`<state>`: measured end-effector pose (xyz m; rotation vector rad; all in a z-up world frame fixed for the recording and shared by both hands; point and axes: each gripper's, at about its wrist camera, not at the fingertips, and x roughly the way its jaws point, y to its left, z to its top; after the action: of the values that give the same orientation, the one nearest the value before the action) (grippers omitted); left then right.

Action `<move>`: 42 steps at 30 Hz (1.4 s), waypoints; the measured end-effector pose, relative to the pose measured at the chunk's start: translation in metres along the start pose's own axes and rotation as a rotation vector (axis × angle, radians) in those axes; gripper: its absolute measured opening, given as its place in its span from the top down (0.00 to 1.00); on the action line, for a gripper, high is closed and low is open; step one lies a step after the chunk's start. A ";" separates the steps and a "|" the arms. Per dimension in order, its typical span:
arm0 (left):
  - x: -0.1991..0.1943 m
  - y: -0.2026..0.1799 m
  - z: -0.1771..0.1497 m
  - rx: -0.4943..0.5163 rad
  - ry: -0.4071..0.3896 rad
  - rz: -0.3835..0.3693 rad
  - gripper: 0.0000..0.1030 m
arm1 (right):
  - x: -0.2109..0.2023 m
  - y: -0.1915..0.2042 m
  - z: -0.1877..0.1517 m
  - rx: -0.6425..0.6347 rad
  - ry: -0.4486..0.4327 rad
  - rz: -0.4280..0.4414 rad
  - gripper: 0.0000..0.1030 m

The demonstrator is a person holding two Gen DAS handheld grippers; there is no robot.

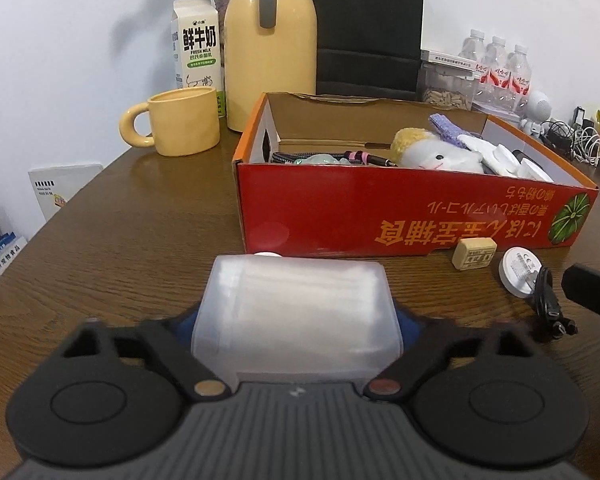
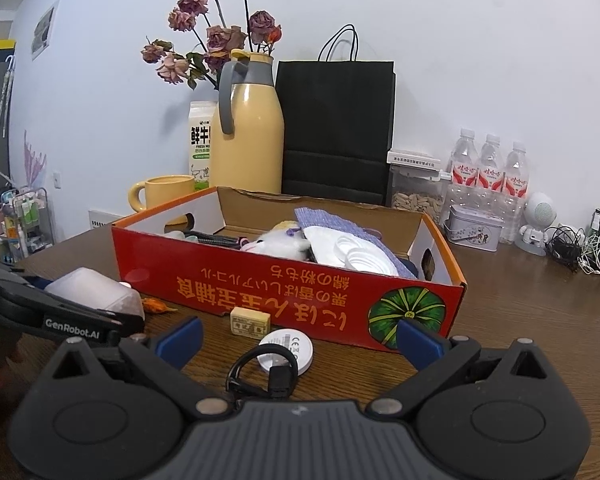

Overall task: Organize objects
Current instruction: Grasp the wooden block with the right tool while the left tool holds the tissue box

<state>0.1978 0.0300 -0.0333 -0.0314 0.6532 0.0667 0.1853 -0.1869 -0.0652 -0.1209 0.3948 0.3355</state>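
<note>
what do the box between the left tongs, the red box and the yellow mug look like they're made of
Box between the left tongs: seemingly frosted translucent plastic; pale contents show faintly through its cloudy walls.
Red box: printed cardboard; brown raw board shows inside, with a torn edge along its back wall.
Yellow mug: probably matte glazed ceramic; thick rim, chunky handle, soft sheen.

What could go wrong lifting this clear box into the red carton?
1. The translucent plastic box looks smooth and fills the left gripper almost fully; it may slip.
2. The red carton wall is close ahead; a low lift could hit it.
3. The right gripper stands open over the white round charger and its cable, nearby.
</note>
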 end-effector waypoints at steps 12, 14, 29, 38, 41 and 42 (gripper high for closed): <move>-0.007 0.003 0.000 -0.021 -0.043 -0.007 0.19 | 0.004 -0.001 -0.002 -0.004 0.016 -0.019 0.00; -0.010 0.004 0.000 -0.027 -0.061 -0.013 0.19 | 0.004 0.000 -0.002 -0.003 0.012 -0.021 0.00; -0.030 0.035 0.003 -0.100 -0.181 -0.001 0.19 | 0.001 0.030 -0.002 -0.018 0.008 0.062 0.00; -0.034 0.058 0.002 -0.113 -0.207 0.006 0.19 | 0.025 0.051 0.006 0.021 0.070 0.059 0.13; -0.035 0.064 0.002 -0.120 -0.212 0.001 0.19 | 0.037 0.055 0.009 0.038 0.102 0.045 0.24; -0.036 0.065 0.002 -0.120 -0.213 -0.004 0.19 | 0.042 0.056 0.011 0.050 0.109 0.038 0.29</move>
<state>0.1661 0.0930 -0.0104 -0.1399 0.4351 0.1041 0.2064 -0.1204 -0.0745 -0.0835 0.5138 0.3571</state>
